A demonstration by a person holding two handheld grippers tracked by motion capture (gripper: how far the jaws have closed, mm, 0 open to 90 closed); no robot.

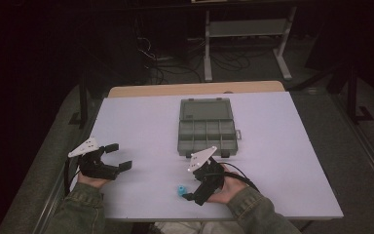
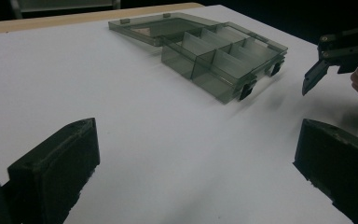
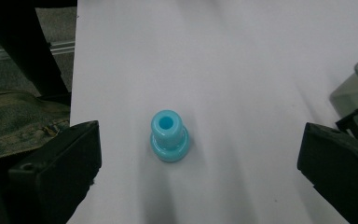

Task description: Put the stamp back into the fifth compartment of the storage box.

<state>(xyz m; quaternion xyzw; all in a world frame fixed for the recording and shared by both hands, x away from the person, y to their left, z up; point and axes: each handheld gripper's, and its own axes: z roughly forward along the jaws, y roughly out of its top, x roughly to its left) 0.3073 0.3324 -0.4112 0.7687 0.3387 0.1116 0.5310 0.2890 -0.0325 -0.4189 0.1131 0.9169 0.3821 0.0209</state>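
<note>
- Small sky-blue plastic part, a stubby hollow cylinder on a wider flange (image 3: 169,136): stands upright on the white tabletop (image 1: 146,126), near the table's front edge and well apart from the box, its bore facing up; in the right gripper view it lies centred between the two jaws, a placement that suits a straight closing grasp
- Right gripper (image 1: 195,191): angled down toward the blue part, jaws spread wide with the part in the gap; neither jaw touches it and nothing is held
- Left gripper (image 1: 117,156): held off to the left side of the table over bare tabletop, apparently waiting clear of the work; jaws wide apart and empty
- Smoky-grey translucent plastic organiser box (image 1: 207,131): sits mid-table with its hinged lid laid flat open behind it, so the divided compartments face upward, ready to receive a part; the compartments look empty, though the dim light leaves this uncertain
- Judged step: the right gripper's approach to grasp the blue part
</note>
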